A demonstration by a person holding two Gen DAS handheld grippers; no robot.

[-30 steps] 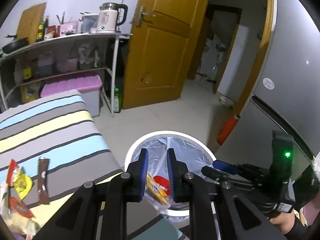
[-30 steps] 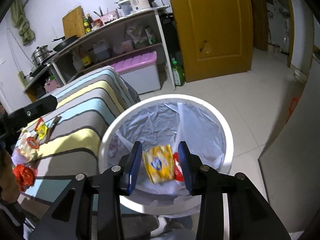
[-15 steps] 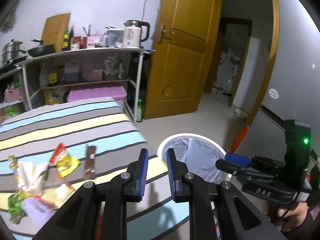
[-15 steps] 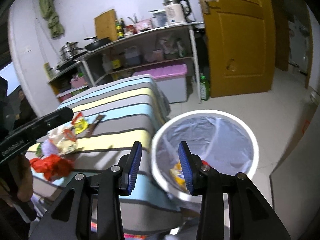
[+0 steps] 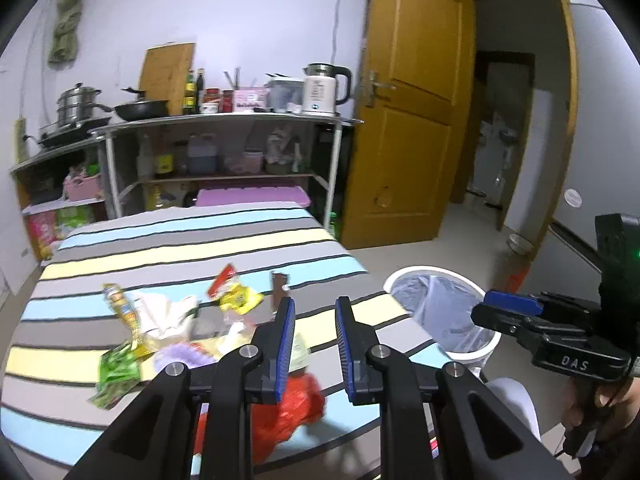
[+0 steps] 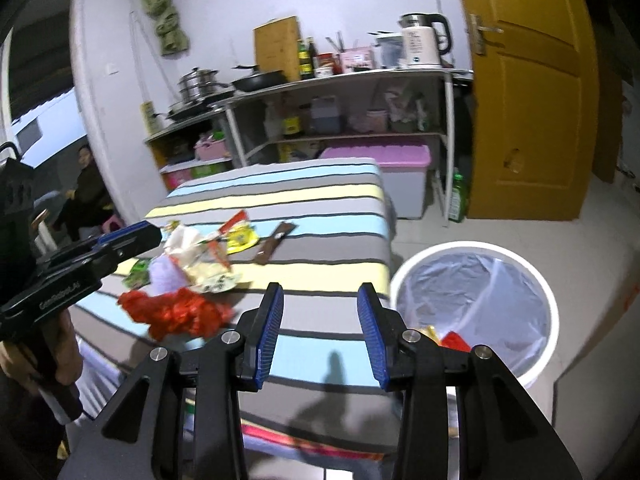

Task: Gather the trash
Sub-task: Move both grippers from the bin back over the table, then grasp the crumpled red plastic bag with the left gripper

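Note:
A pile of trash lies on the striped table (image 5: 180, 240): a red crumpled bag (image 5: 296, 404), a yellow wrapper (image 5: 240, 300), a brown wrapper (image 5: 278, 288), a green wrapper (image 5: 116, 372) and pale packets. My left gripper (image 5: 316, 304) hovers over the near side of the pile, its jaws opening with nothing between them. My right gripper (image 6: 320, 292) hangs open and empty above the table's near edge, right of the red bag (image 6: 176, 312). The white lined bin (image 6: 472, 246) stands on the floor to the right, with a red and a yellow wrapper (image 6: 452, 338) inside.
Behind the table stands a metal shelf rack (image 5: 224, 120) with a kettle, pans and bottles, and a purple-lidded box (image 6: 376, 156) sits under it. A yellow door (image 5: 404, 120) is at the back right. A person (image 6: 86, 188) sits in the left doorway. A green bottle (image 6: 458, 196) stands on the floor.
Both grippers have swung left and slightly up, from over the bin to over the table. The trash pile has come into the middle of both views and the bin has slid right.

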